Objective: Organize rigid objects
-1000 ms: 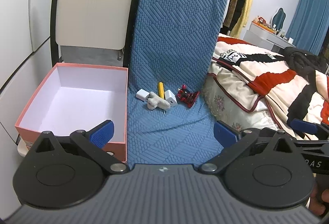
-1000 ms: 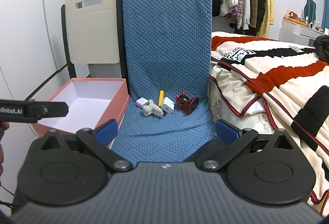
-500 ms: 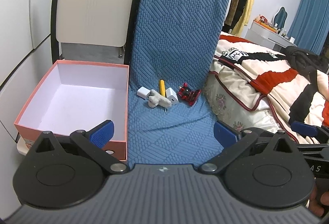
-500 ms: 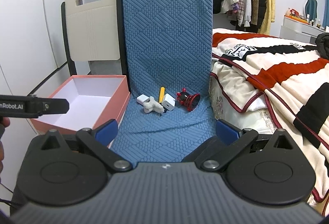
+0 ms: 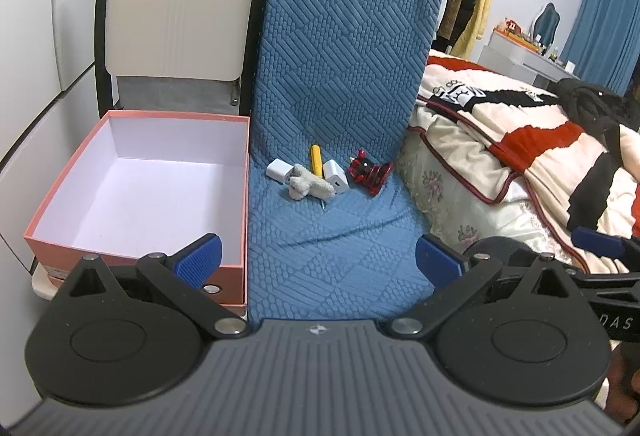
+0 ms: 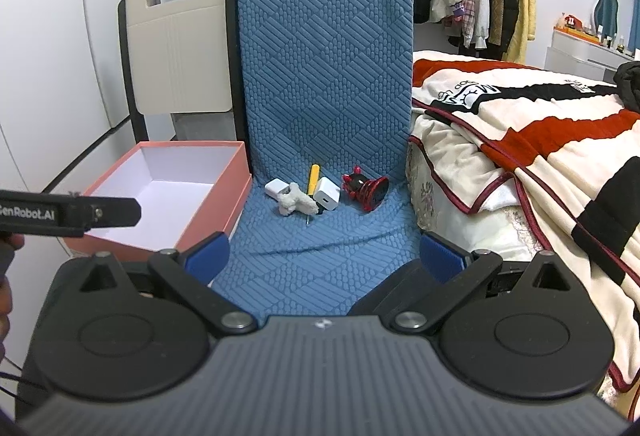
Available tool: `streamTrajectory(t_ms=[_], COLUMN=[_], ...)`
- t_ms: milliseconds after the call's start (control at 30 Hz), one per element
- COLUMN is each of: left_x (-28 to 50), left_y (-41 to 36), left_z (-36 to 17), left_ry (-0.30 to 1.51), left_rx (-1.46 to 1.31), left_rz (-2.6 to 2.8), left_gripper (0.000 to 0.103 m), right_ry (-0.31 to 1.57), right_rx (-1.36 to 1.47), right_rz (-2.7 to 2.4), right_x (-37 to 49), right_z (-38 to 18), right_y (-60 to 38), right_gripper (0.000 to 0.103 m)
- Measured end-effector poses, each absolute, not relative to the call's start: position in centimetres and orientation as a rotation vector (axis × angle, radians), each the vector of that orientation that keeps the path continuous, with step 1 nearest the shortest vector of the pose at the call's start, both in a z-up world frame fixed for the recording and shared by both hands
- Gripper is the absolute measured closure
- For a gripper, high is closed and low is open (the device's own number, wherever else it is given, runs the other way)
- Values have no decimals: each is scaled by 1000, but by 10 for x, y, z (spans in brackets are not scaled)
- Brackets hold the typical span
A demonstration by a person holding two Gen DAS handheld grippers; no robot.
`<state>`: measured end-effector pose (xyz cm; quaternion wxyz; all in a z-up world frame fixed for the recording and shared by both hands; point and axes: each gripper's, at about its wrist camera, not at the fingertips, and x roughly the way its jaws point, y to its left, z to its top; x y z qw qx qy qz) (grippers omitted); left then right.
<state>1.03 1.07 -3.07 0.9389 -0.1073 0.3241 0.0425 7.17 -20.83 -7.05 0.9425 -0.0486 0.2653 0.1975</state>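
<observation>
Blue chair seat (image 6: pixel 320 256) under both grippers, jaws apart; left gripper (image 6: pixel 68 214) reads "GenRobot.AI".

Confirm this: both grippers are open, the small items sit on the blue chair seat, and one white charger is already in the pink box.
Not quite. The pink box holds nothing, as the left wrist view shows. Both white chargers lie on the blue chair seat with the other items. The left gripper and right gripper are open.

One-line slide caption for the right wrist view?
Open right gripper faces two white chargers, a yellow-handled screwdriver, plush toy and red figure on a blue chair, empty pink box alongside.
</observation>
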Motion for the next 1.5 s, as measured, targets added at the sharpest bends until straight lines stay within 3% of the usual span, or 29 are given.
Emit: streamTrajectory(t_ms=[1167,1500], left_x=[32,74], left_y=[10,2], left_z=[-50,-74], left_ry=[681,702], left_rx=[-238,-211], left_rz=[103,87], left_gripper=[0,0], right_ry=[555,566], right_rx=[-102,-63], right_rz=[401,375], right_x=[85,123], right_z=[-82,-102], right_y=[-212,-215], right_gripper=[0,0])
